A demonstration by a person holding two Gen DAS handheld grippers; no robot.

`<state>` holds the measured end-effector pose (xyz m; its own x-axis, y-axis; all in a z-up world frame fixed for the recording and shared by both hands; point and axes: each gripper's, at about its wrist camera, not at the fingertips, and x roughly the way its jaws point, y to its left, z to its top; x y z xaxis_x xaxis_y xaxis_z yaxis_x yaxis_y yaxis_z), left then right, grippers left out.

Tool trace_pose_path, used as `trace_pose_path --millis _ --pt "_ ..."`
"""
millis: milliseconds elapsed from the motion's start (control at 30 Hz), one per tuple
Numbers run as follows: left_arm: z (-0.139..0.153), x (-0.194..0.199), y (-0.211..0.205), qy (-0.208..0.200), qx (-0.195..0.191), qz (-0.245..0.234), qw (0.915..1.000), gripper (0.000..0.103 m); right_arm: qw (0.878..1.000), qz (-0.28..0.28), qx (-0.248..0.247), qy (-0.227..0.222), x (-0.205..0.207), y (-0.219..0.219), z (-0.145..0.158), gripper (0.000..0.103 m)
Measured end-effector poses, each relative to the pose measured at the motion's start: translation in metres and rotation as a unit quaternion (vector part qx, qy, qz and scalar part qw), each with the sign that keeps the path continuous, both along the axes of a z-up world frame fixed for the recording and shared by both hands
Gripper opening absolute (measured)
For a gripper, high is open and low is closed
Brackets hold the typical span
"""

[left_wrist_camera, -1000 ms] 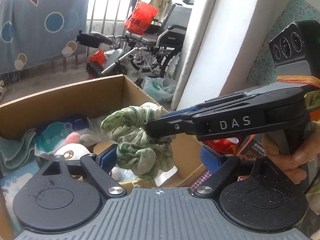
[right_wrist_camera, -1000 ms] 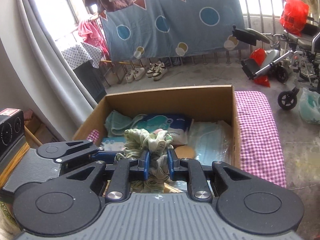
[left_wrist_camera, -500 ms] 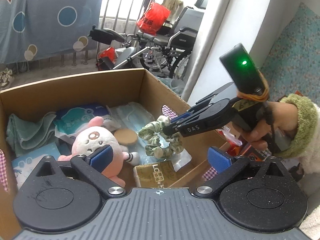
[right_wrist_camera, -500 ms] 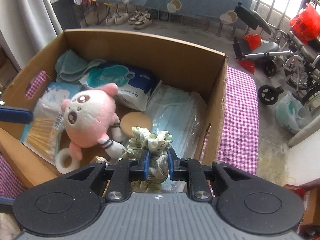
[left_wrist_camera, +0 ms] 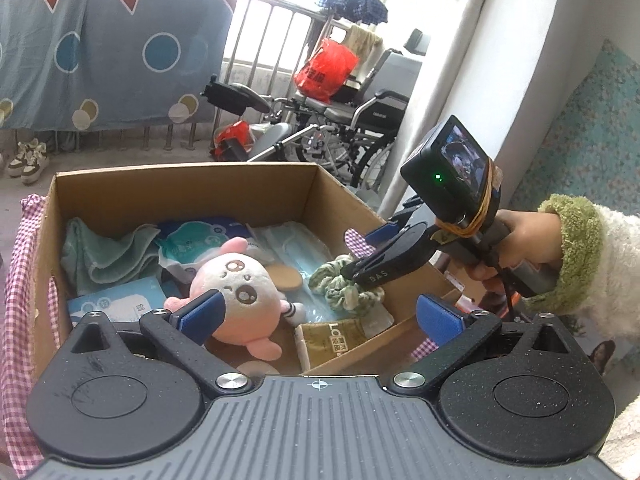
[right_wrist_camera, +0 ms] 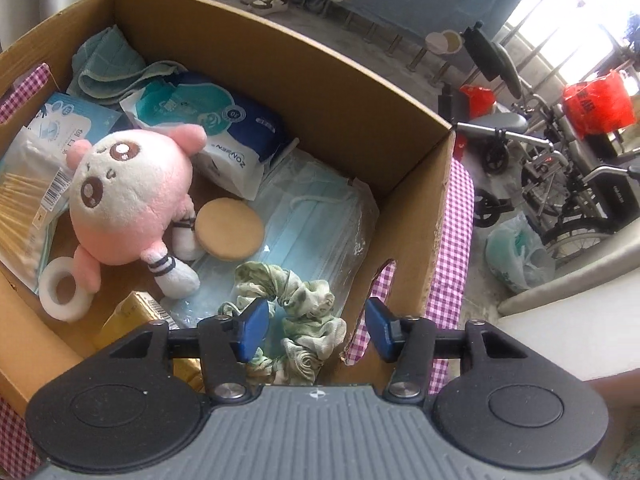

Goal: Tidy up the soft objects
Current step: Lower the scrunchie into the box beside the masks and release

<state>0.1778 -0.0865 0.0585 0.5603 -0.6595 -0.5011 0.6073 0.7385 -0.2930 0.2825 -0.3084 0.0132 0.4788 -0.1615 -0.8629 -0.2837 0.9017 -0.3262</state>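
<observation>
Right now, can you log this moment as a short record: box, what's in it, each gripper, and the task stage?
container: cardboard box, open top, on checked cloth
contents: pink plush toy, green towel, tissue pack, face masks, round pad, tape roll
item in play: green scrunchie, lying on the masks
right gripper: jaws opening, pads clear of the scrunchie
left gripper: open, holding nothing
stage: scrunchie released into the box

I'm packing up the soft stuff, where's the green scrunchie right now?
The green scrunchie lies inside the cardboard box, near its right wall on the blue masks, between the right gripper's opening jaws.
</observation>
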Motion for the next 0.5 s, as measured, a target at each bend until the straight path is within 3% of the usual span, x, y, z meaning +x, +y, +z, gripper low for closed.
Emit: trace_pose_path --millis 100,300,400,500 --pt "0.003 -0.008 0.009 -0.008 0.001 0.013 0.9999 0.102 1.000 -0.010 0.008 -0.022 -0.003 0.000 0.011 0.057" --pt "0.009 -0.024 0.027 -0.017 0.007 0.049 0.9986 0.103 0.988 -0.046 0.112 -0.092 -0.031 -0.009 0.058 0.057" --pt "0.012 -0.032 0.034 -0.019 0.010 0.068 0.9975 0.103 0.974 -0.064 0.172 -0.136 -0.061 -0.013 0.087 0.073" --pt "0.016 -0.039 0.038 -0.020 0.025 0.089 0.9955 0.103 0.957 -0.071 0.217 -0.178 -0.097 -0.014 0.108 0.080"
